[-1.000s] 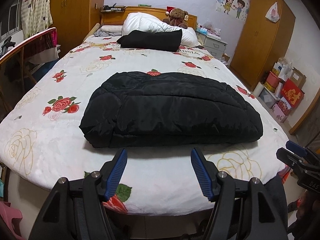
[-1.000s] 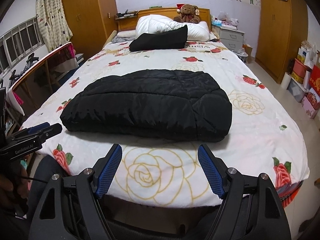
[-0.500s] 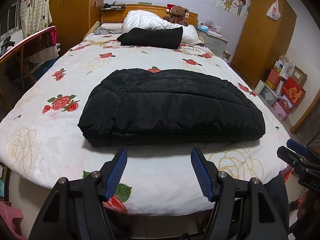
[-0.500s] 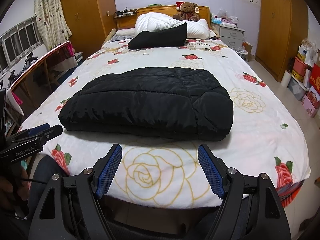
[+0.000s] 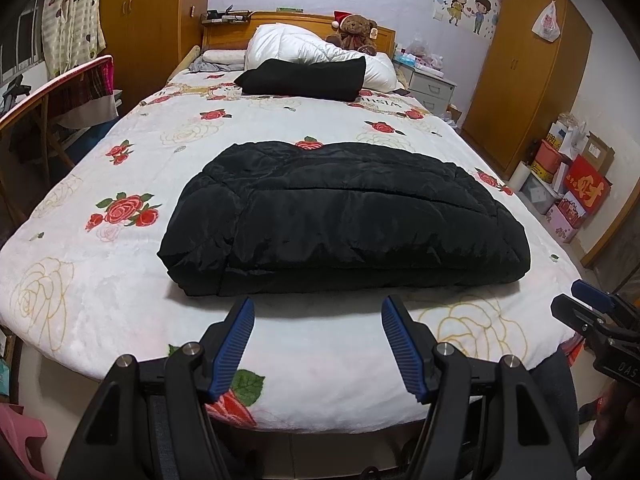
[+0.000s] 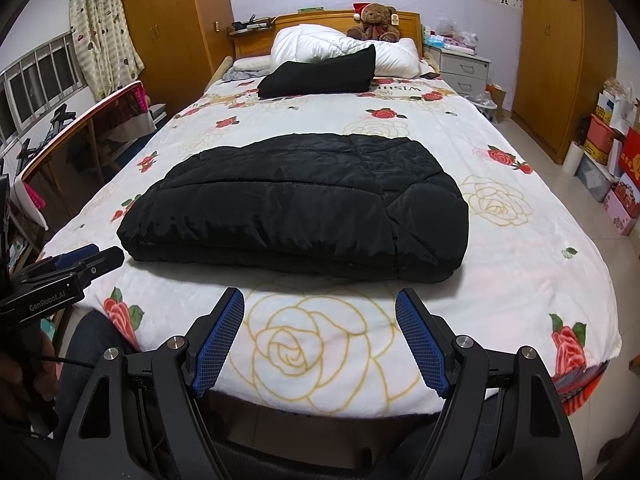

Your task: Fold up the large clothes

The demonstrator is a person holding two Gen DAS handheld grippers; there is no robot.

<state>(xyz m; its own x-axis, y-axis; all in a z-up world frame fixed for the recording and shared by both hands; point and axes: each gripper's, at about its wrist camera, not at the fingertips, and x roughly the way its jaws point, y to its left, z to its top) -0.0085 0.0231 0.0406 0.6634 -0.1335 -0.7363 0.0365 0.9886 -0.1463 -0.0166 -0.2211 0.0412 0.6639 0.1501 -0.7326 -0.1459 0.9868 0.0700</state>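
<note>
A black padded jacket (image 5: 344, 220) lies folded into a thick rectangle in the middle of the bed; it also shows in the right wrist view (image 6: 304, 204). My left gripper (image 5: 318, 312) is open and empty, held over the bed's foot edge, short of the jacket's near side. My right gripper (image 6: 320, 304) is open and empty too, just short of the jacket. Each gripper shows at the edge of the other's view: the right one (image 5: 592, 312), the left one (image 6: 80, 264).
The bed (image 5: 100, 280) has a white rose-print cover. A second folded black garment (image 5: 304, 80), white pillows (image 5: 296, 44) and a teddy bear (image 5: 356, 32) sit at the headboard. A table (image 6: 80, 120) stands left, boxes (image 5: 576, 184) and wardrobes right.
Both grippers have drifted slightly closer to the bed, so the jacket looks a little nearer. Both stay open and the jacket has not moved.
</note>
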